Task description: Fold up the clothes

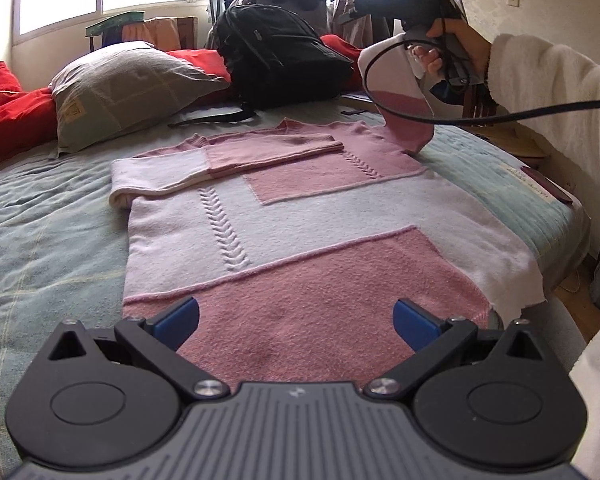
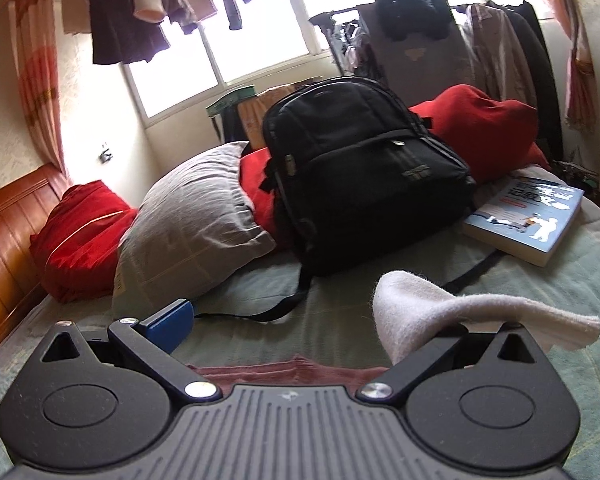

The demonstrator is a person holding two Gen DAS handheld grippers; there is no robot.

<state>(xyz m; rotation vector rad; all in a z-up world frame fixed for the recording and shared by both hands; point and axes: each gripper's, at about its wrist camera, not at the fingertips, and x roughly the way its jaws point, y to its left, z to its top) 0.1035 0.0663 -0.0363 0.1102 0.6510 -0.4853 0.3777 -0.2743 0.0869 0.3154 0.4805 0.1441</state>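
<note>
The bed [image 1: 52,216] wore a pale green quilted cover. A pink and white sweater [image 1: 292,240] lay flat across its near middle, one sleeve folded over the chest. At the far side a grey pillow [image 1: 128,88] leaned on red cushions [image 1: 8,108], with a black backpack [image 1: 284,52] just right of it, its strap trailing on the cover. A blue book [image 2: 528,216] lay right of the backpack

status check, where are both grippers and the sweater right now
Left gripper open, low over sweater hem. Right gripper open, second sleeve draped on one finger, lifted. First sleeve already folded across. Backpack beyond, not blocking.
</note>
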